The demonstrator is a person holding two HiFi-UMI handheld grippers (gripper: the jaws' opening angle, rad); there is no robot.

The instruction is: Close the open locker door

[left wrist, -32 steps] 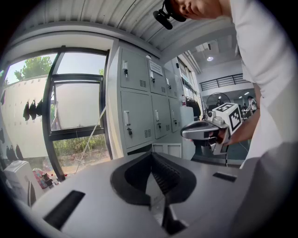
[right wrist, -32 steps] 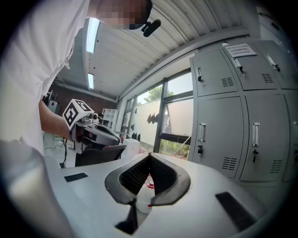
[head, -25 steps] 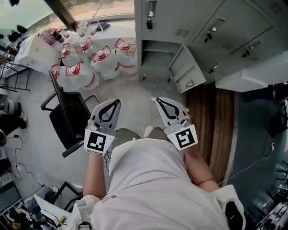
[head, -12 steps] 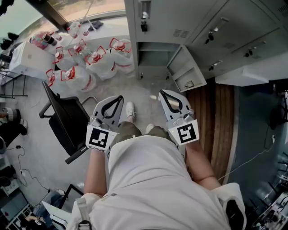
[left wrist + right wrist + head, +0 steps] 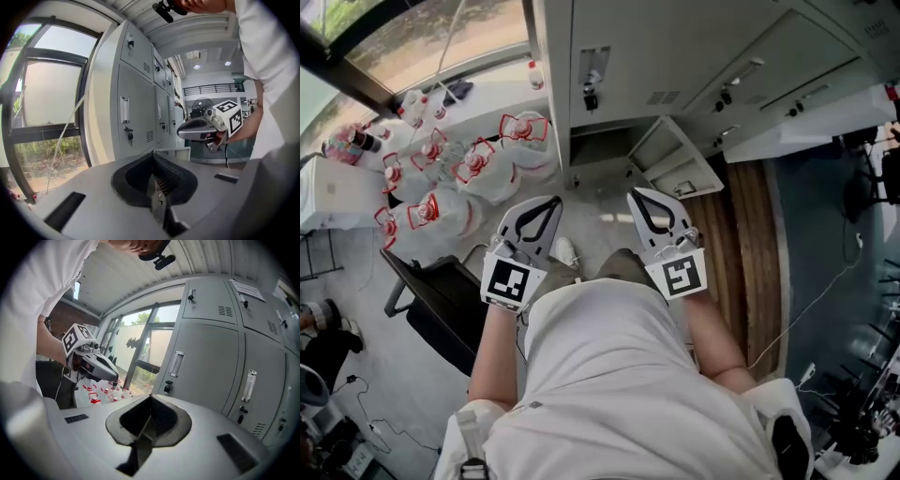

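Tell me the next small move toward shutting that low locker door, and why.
Probably bring the right tongs forward and down toward the free edge of the locker door. The door stands swung out near the floor; these tongs are shut, empty and not touching it.

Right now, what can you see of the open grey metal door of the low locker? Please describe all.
The pale grey metal locker door belongs to the lowest compartment, near the floor. It is swung outward, hinged at the opening's right side in the head view, inner face showing. That face has a folded rim and a small fitting near the free edge. Nothing touches it.
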